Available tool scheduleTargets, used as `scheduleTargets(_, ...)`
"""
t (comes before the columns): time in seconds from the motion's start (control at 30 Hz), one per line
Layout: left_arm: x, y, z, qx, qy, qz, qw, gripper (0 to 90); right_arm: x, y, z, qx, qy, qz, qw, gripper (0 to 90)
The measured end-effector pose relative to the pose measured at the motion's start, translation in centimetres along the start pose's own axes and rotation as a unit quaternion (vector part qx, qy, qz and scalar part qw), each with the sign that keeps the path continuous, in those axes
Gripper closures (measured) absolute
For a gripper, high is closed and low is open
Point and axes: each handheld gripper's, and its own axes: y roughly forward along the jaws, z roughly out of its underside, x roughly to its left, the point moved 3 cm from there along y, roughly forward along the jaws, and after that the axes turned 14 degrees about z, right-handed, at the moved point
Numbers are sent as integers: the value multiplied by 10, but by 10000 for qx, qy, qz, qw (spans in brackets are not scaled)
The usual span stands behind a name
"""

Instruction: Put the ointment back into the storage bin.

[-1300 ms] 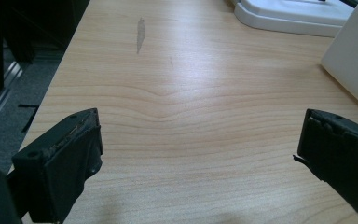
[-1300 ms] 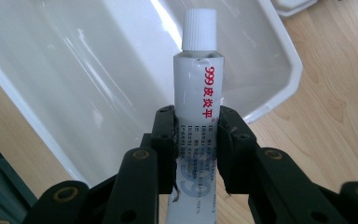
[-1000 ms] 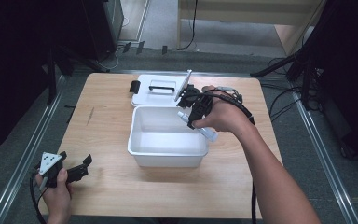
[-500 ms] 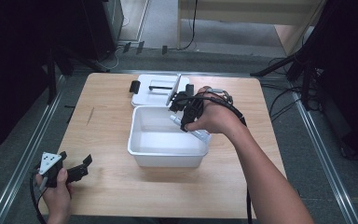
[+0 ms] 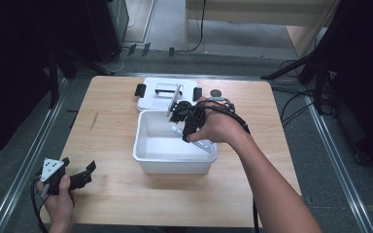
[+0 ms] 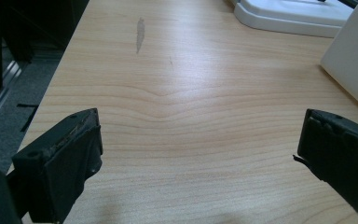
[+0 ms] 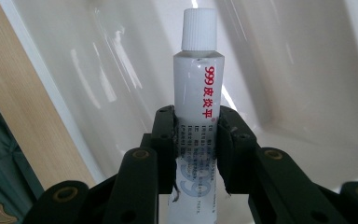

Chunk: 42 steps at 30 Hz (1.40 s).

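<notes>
Right gripper clamped on a small white ointment tube, jaws pinching the lower body, white cap pointing away toward the floor of the white plastic bin. From the high view, same gripper sitting over the bin's far right corner, tube angled down inside the rim but looking not yet set down. Bin parked mid-table, its white lid lying flat just behind it, toward the far edge of the table.

Left gripper way off by the near left corner, jaws spread wide with nothing between them, just bare wood in the left gripper view. Parked, basically.

Step in hand, as a guess: dropping the tube into the bin. Looks roughly at the lower-and-release stage.

Next move probably calls for:
- going a bit lower so the cap end nears the bin floor
- opening the jaws fully so the tube slides free instead of sticking to the pads
- pulling straight back up and out, clear of the near wall

Possible snag: tube rolling on that slick plastic, or clinging to one pad on release. Lid presumably goes on later, not sure.
</notes>
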Motion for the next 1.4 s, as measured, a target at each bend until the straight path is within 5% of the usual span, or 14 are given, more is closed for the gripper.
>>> scheduleTargets(0.57, 0, 0, 0, -6, -3, 6, 10000, 2, 16, 23, 1, 4, -351, -244, 9991, 715)
scheduleTargets(1.4, 0, 0, 0, 1, -8, 10, 10000, 2, 29, 59, 7, 115, -526, -473, 9974, 713)
